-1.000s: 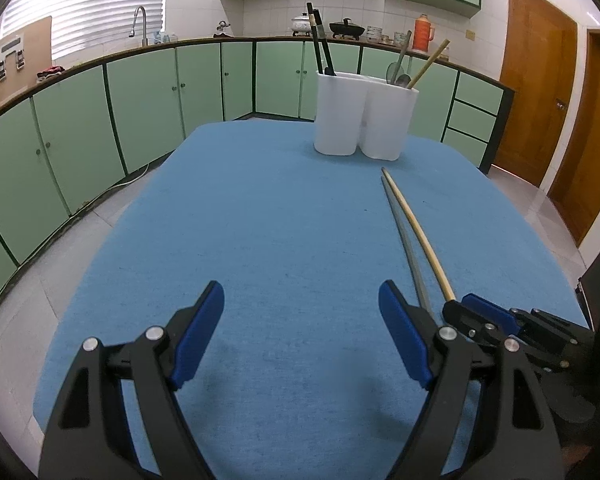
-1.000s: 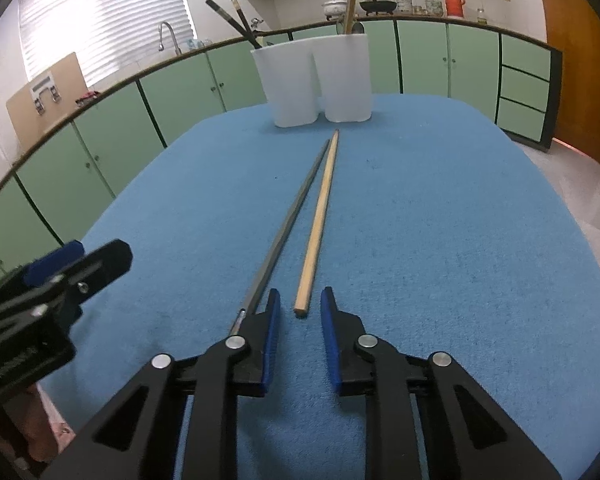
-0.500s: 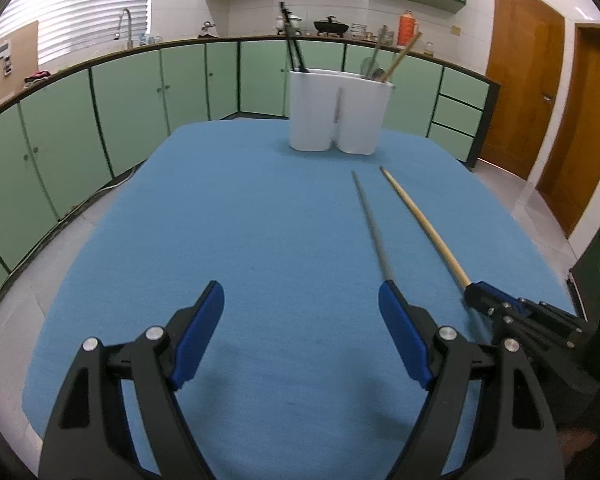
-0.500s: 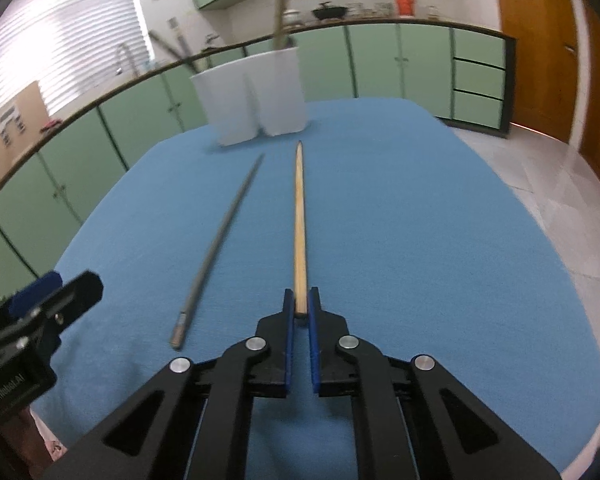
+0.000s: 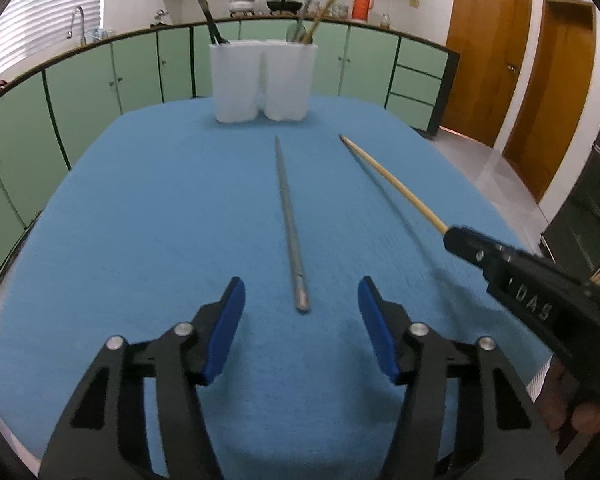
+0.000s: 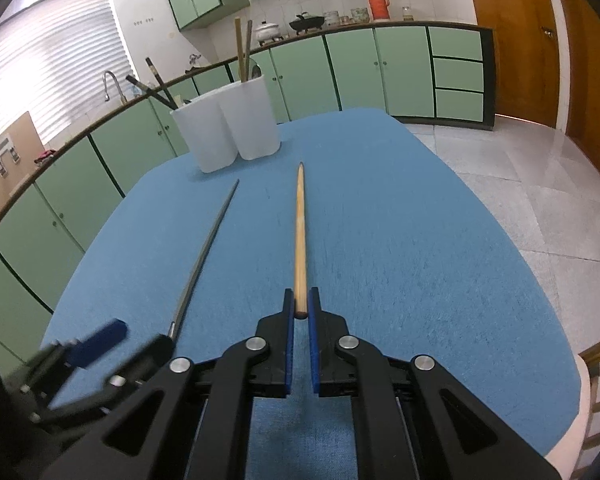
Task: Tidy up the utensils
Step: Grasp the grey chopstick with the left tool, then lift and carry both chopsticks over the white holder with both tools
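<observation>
— Which way is the wooden chopstick (image 6: pixel 300 236) pointing?

— Its long axis runs straight out from the right tongs (image 6: pixel 300 315), thin tip toward the white holder (image 6: pixel 228 132) at the far end of the bench (image 6: pixel 420 240). The right tongs are clenched on its blunt end, and it looks lifted clear of the blue cloth, with a blurred shadow beneath it in the left wrist view.

— And the metal chopstick (image 5: pixel 290 224)?

— Lying flat on the bench, lengthwise too, thin tip toward the holder, butt end nearest the left tongs (image 5: pixel 300 320). Those tongs are released, spread wide, with the butt end just ahead of the gap between the blue pads and not touching them.

— How do the two sticks sit against each other?

— Apart, side by side, the metal one on the left; neither touches the other.

— Anything between them and the holder?

— Only bare blue cloth. The holder has two joined cups: dark chopsticks lean out of the left one, and a wooden stick, a grey one and a spoon stand in the right. Green cabinets (image 5: pixel 100 80) curve round behind, with brown doors (image 5: pixel 484 48) on the right.
</observation>
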Motion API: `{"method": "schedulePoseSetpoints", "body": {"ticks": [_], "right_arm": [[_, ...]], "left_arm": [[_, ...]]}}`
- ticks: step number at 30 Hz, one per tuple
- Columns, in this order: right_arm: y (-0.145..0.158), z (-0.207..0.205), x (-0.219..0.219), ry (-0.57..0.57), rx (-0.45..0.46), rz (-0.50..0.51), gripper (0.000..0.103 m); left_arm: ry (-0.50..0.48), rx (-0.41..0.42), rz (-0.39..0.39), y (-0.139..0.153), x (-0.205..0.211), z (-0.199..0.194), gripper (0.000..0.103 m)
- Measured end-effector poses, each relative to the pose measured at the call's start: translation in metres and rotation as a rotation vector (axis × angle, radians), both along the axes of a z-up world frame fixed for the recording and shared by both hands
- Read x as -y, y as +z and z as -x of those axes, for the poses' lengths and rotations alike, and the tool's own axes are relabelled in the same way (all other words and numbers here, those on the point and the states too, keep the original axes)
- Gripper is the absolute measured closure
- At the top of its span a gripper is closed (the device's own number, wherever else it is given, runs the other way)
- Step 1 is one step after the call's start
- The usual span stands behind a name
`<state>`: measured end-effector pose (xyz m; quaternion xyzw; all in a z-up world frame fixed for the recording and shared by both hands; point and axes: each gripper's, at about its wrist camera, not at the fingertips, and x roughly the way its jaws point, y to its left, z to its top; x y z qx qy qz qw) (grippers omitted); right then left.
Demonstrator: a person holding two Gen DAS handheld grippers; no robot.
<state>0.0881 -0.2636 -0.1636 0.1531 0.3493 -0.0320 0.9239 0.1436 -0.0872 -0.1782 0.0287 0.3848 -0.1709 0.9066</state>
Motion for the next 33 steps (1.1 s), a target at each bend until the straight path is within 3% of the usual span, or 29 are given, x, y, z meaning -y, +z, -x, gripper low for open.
{"method": "schedulePoseSetpoints", "body": {"ticks": [3, 8, 13, 19, 25, 33], "right_arm": [[0.002, 0.002, 0.001, -0.003, 0.009, -0.003, 0.097], [0.003, 0.004, 0.002, 0.001, 0.016, -0.005, 0.097], [0.004, 0.006, 0.004, -0.001, 0.023, -0.001, 0.097], [0.012, 0.008, 0.001, 0.003, 0.041, 0.035, 0.097], [0.035, 0.009, 0.002, 0.005, 0.100, 0.078, 0.097], [0.097, 0.008, 0.011, 0.019, 0.228, 0.128, 0.097]], "left_arm": [[-0.007, -0.049, -0.001, -0.014, 0.006, -0.004, 0.066], [0.012, -0.023, -0.024, -0.019, 0.011, -0.006, 0.075], [0.032, -0.023, -0.023, -0.018, 0.010, -0.012, 0.095], [0.039, 0.005, -0.027, -0.007, 0.004, -0.009, 0.097], [0.042, 0.157, -0.076, 0.035, -0.003, 0.001, 0.097], [0.051, 0.318, -0.051, 0.105, -0.013, -0.004, 0.097]]}}
